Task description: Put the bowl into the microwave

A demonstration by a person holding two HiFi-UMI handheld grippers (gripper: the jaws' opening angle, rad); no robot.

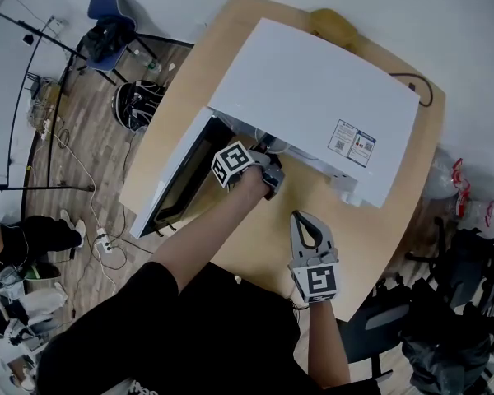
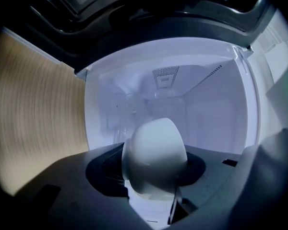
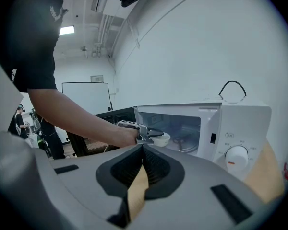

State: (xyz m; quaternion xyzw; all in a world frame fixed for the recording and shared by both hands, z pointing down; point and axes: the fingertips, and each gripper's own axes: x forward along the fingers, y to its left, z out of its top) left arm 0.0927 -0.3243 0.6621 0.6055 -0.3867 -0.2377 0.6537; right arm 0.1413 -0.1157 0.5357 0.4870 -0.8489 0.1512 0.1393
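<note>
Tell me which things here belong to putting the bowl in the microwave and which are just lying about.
Job in hand:
- bowl, gripped by the left gripper
- microwave, its door open
- table under it

Lying about:
- blue chair
- power strip on the floor
- black cable behind the microwave
- right gripper, shut, holding nothing

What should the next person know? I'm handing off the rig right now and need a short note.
Left gripper: shut on the bowl, held at the mouth of the microwave.
Right gripper: shut, empty, above the table.
Done: door open, bowl at the opening.
Left: carry the bowl inside, set it down, let go, pull back.
</note>
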